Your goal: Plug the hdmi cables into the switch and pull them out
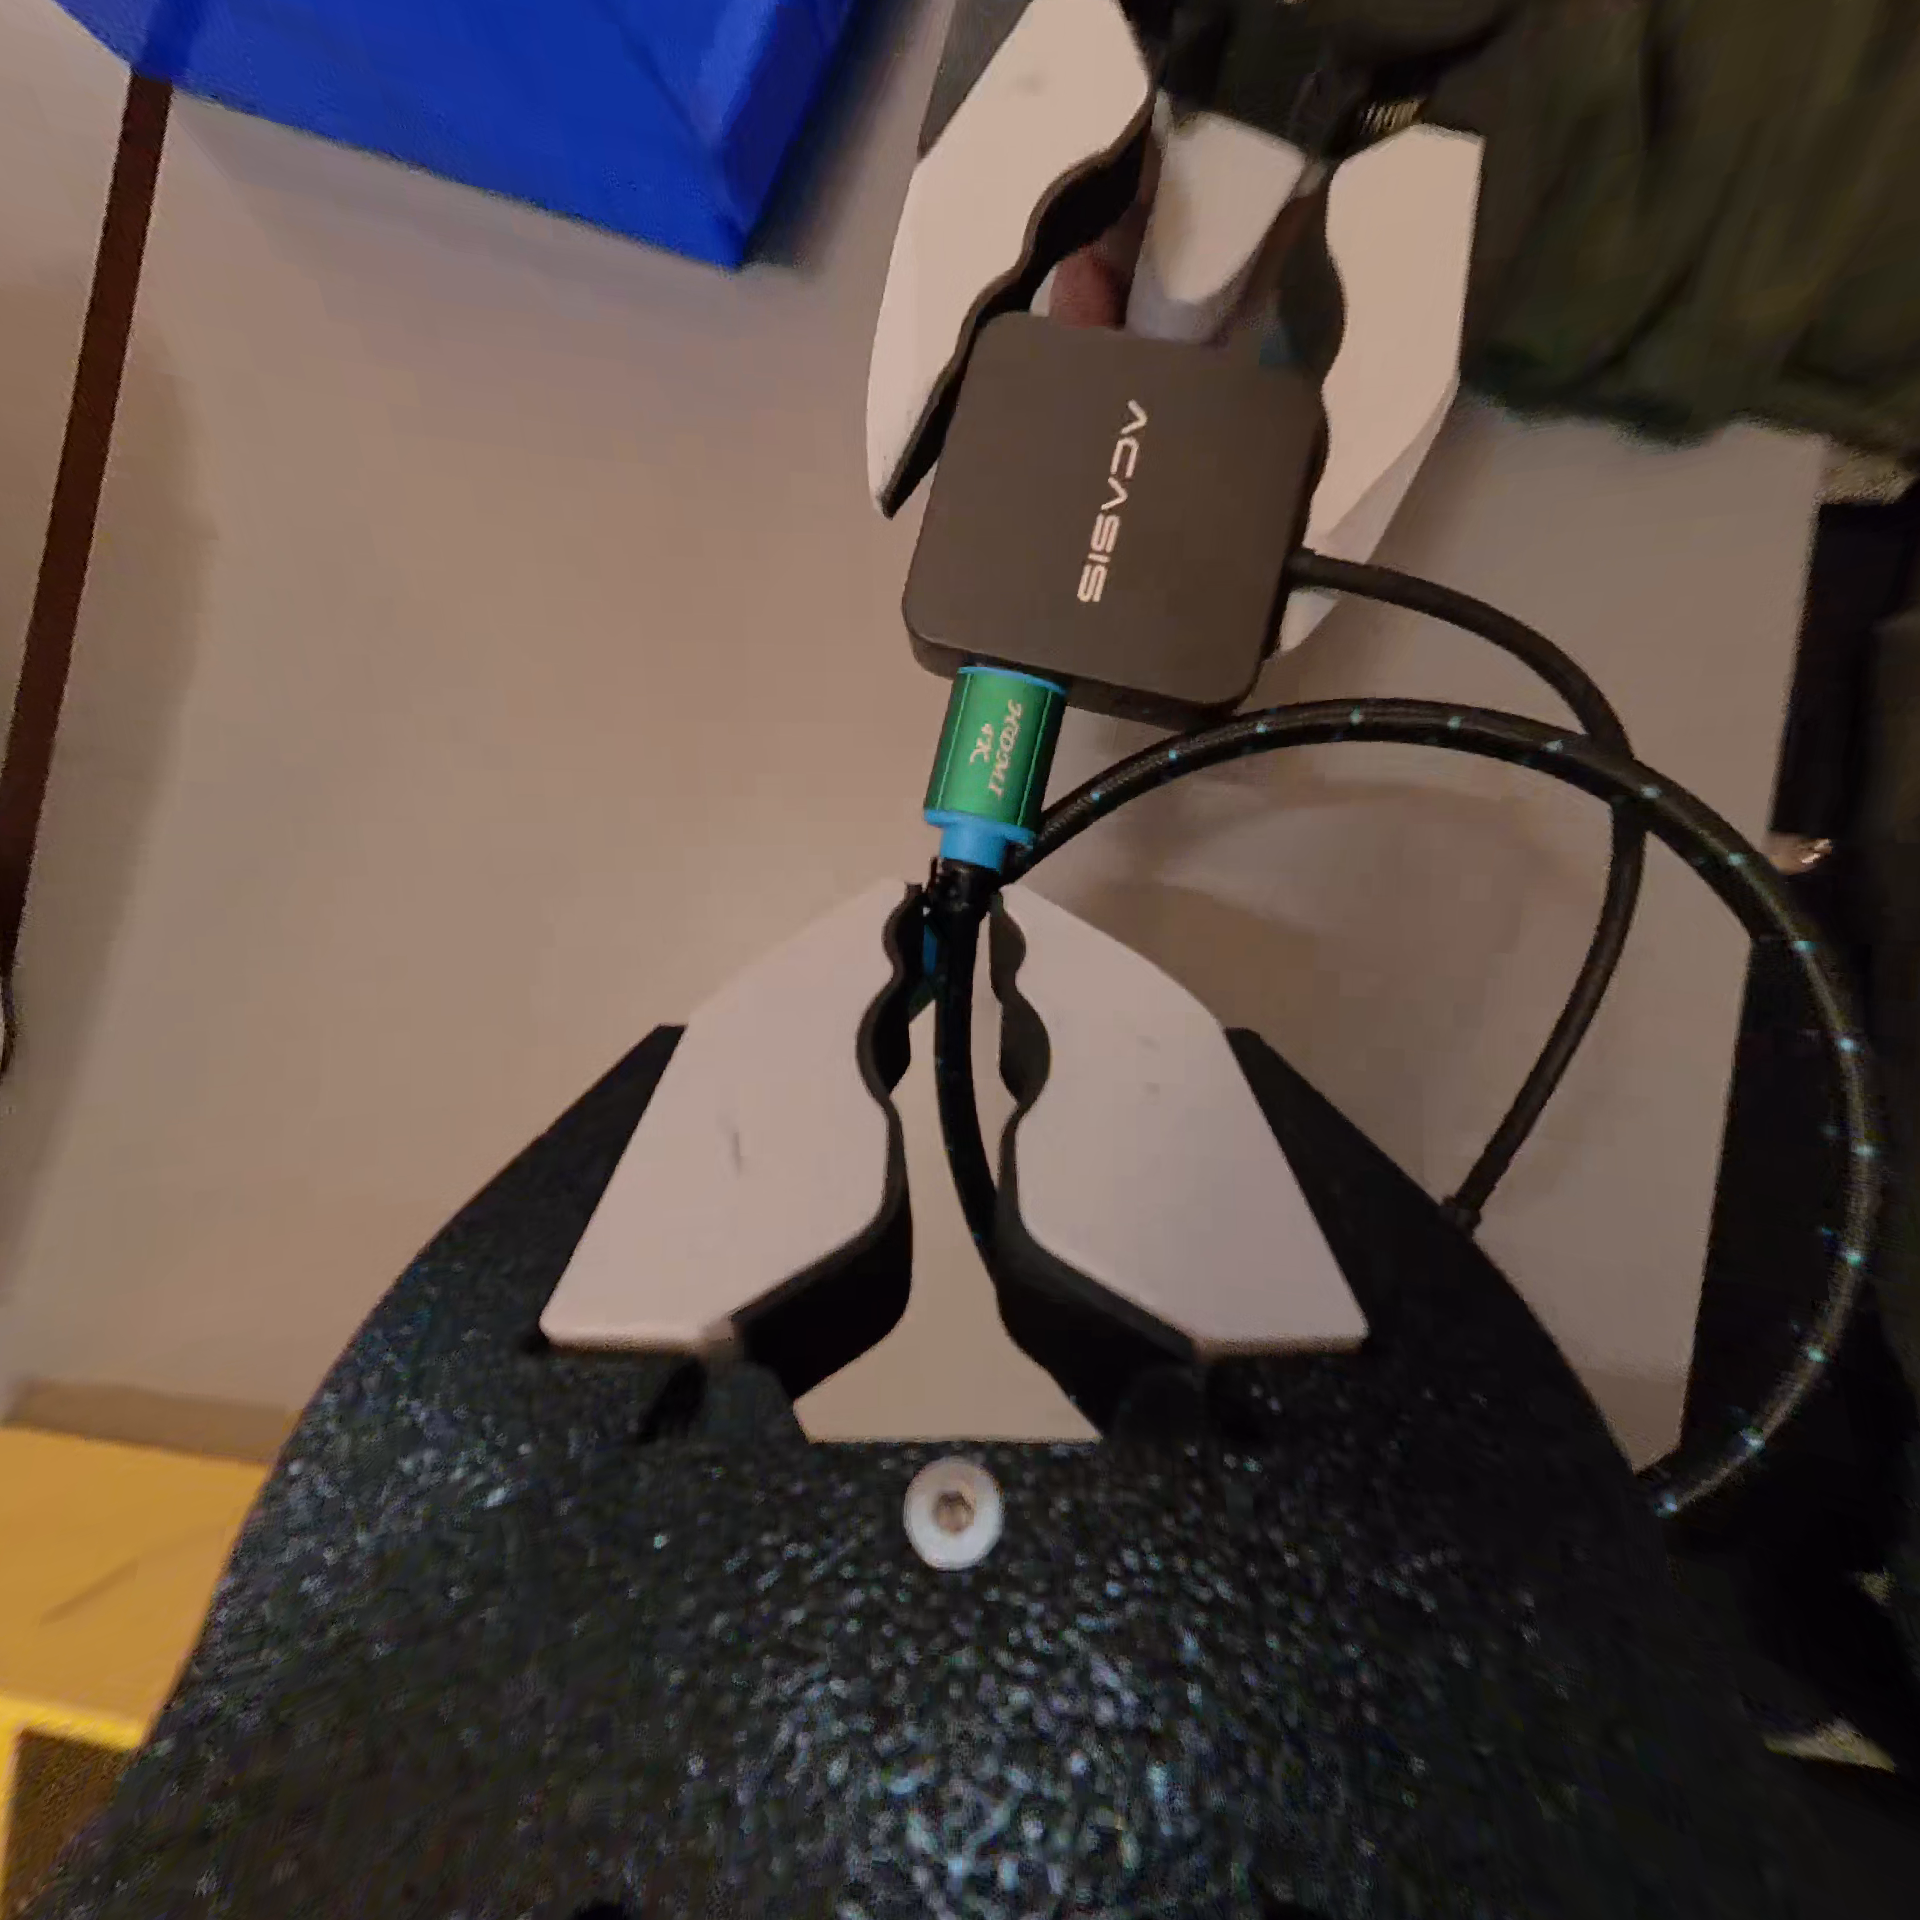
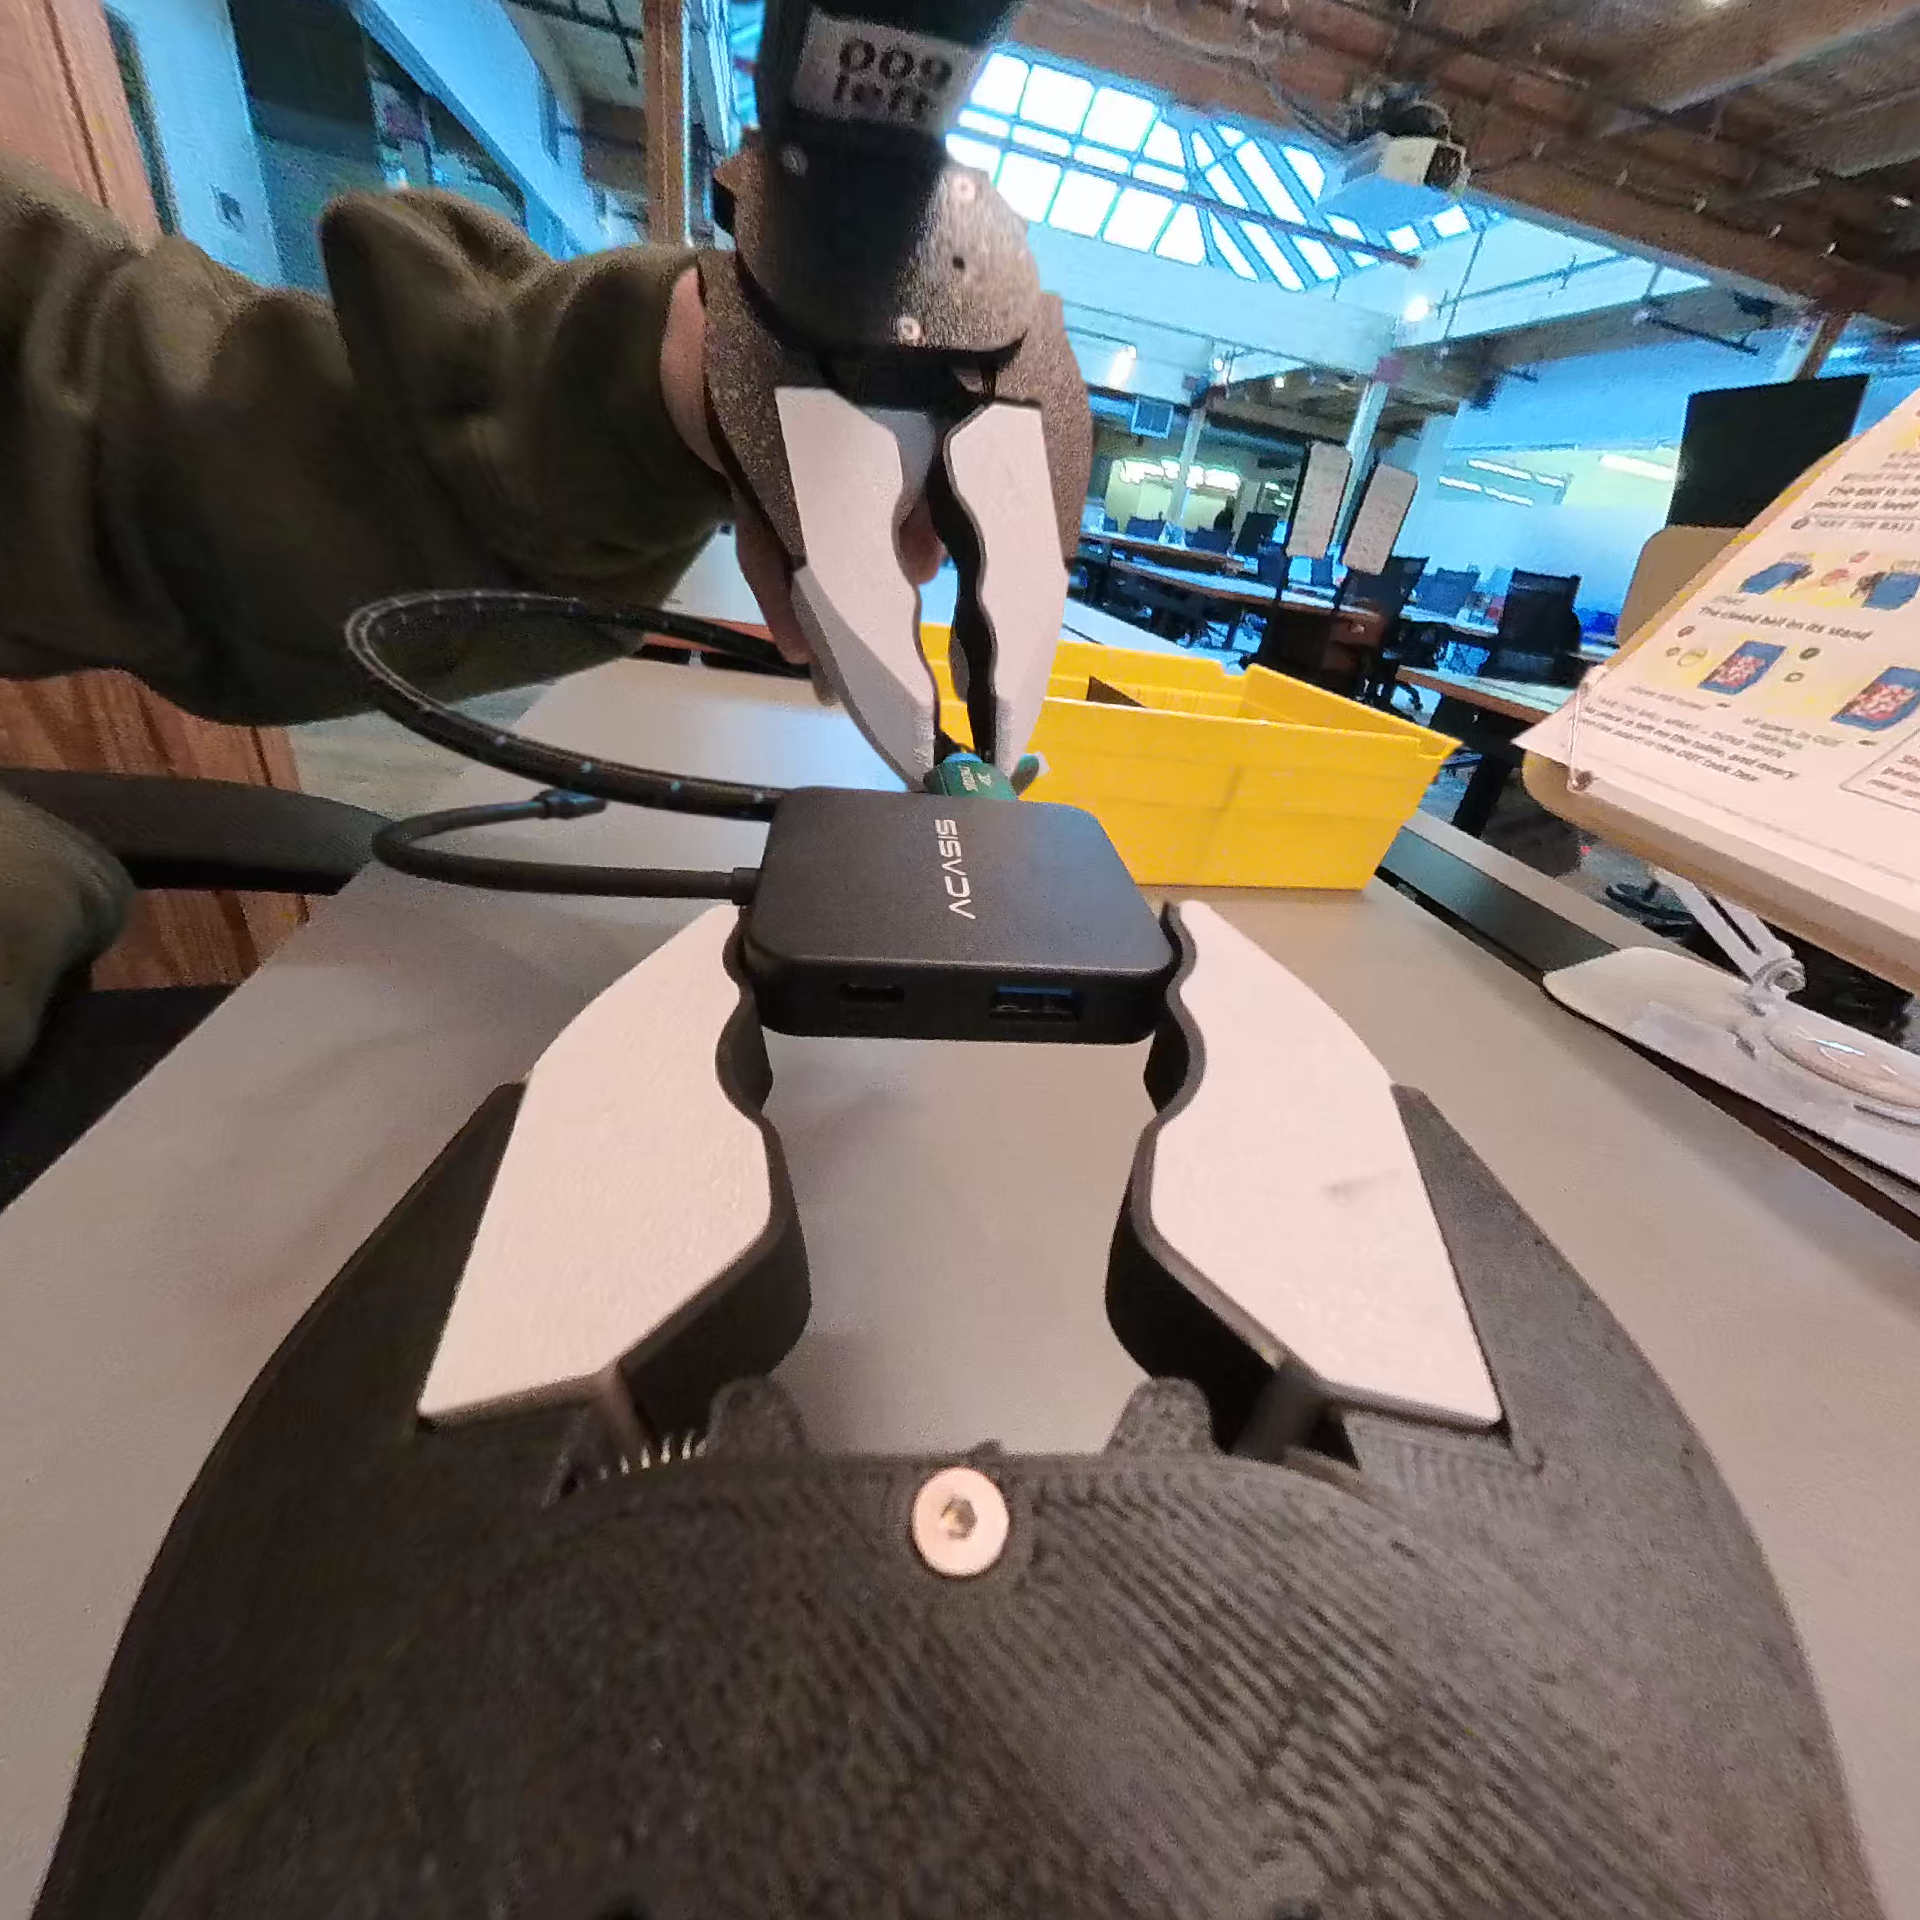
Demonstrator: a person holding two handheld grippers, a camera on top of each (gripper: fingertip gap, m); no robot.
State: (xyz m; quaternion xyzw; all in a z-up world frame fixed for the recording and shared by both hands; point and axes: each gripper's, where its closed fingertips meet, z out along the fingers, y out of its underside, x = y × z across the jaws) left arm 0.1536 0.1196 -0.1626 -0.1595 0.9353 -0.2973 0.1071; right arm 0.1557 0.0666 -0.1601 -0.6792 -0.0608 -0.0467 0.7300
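A black square switch [image 1: 1195,488] has a green HDMI plug [image 1: 992,769] seated in its near edge. My left gripper [image 1: 951,904] is shut on the black braided HDMI cable [image 1: 1766,935] just behind the plug. My right gripper [image 2: 956,935] is shut on the switch [image 2: 883,862], one finger on each side, just above the grey table [image 2: 312,1091]. In the right wrist view the left gripper [image 2: 971,753] comes down from above onto the plug [image 2: 961,777]. The braided cable [image 2: 499,748] loops off to the left. The switch's own thin cable [image 2: 540,878] runs left too.
A yellow bin [image 2: 1195,790] stands on the table behind the switch. A printed sheet on a clear stand [image 2: 1766,675] is at the right. A person's green sleeve [image 2: 260,468] reaches in from the left. A blue object [image 1: 468,104] lies at the left wrist view's top.
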